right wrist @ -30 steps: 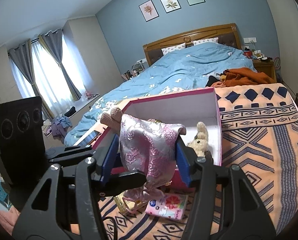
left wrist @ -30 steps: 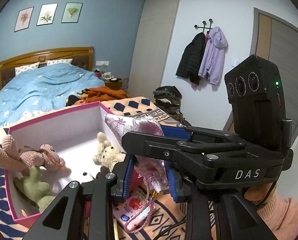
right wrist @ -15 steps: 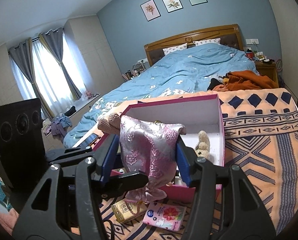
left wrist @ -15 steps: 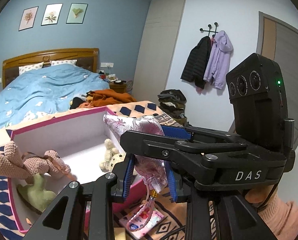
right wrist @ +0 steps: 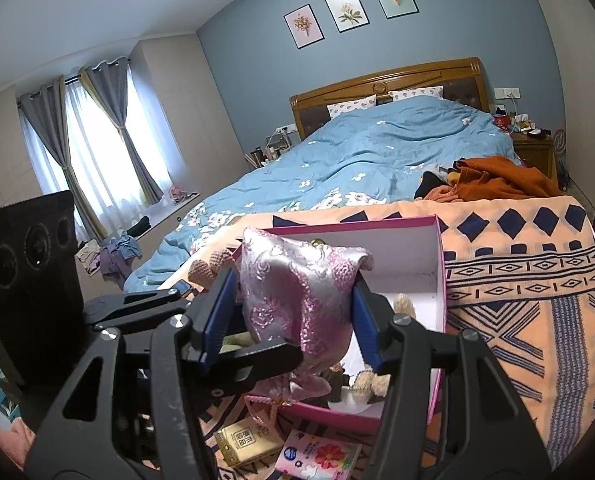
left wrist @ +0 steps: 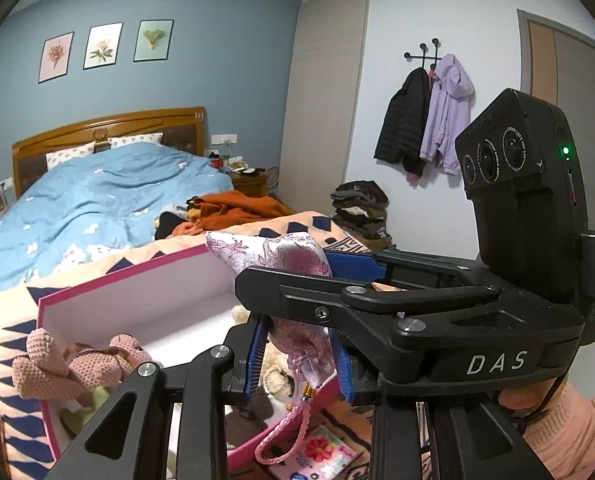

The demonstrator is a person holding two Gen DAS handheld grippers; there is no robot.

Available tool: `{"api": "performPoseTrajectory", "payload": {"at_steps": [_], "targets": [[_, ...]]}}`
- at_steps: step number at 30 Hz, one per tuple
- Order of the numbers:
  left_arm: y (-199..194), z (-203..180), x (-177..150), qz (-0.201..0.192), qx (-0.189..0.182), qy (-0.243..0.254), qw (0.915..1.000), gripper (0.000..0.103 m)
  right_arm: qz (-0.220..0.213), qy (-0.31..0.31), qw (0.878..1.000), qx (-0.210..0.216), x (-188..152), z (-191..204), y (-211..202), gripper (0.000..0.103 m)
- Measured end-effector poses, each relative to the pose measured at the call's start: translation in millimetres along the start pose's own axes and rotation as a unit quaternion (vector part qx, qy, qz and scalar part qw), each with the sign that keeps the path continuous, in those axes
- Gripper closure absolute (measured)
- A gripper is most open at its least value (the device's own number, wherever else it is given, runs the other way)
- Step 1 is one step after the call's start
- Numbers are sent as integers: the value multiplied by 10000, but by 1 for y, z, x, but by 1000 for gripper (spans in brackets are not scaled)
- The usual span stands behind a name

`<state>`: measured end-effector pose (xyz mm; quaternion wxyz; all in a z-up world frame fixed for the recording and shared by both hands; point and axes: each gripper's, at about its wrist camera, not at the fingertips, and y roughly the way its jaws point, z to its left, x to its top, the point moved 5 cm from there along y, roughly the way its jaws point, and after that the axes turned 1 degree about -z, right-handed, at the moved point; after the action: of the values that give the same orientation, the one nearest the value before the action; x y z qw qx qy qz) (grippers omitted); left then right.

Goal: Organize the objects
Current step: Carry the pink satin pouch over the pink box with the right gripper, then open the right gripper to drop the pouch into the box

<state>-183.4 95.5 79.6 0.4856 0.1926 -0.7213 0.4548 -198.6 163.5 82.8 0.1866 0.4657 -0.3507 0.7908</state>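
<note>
pouch: we are seeing pink-and-silver brocade
box: pink outside, white inside
blanket: peach, navy diamonds

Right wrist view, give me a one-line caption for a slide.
Both grippers, right and left, hold a pink brocade pouch above an open pink box on the bed.

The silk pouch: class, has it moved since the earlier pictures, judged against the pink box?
Yes. The silk pouch has risen and shifted over the pink box's front wall.
</note>
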Motion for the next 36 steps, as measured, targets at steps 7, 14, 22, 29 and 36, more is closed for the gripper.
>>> {"api": "performPoseTrajectory", "payload": {"at_steps": [7, 14, 22, 29, 36], "targets": [[9, 11, 10, 11, 136, 11, 9999, 73, -18, 42, 10000, -10, 6, -4, 10, 45], [19, 21, 13, 46, 297, 49, 9995, 73, 5, 121, 9999, -35, 10, -9, 23, 45], [29, 32, 11, 135, 471, 77, 9988, 73, 49, 211, 9997, -93, 11, -15, 36, 45], [45, 42, 1, 376, 652, 19, 9972, 73, 302, 282, 9990, -196, 2, -25, 51, 45], [64, 55, -14, 855, 877, -198, 9923, 73, 646, 512, 9957, -416, -17, -46, 65, 45]]}}
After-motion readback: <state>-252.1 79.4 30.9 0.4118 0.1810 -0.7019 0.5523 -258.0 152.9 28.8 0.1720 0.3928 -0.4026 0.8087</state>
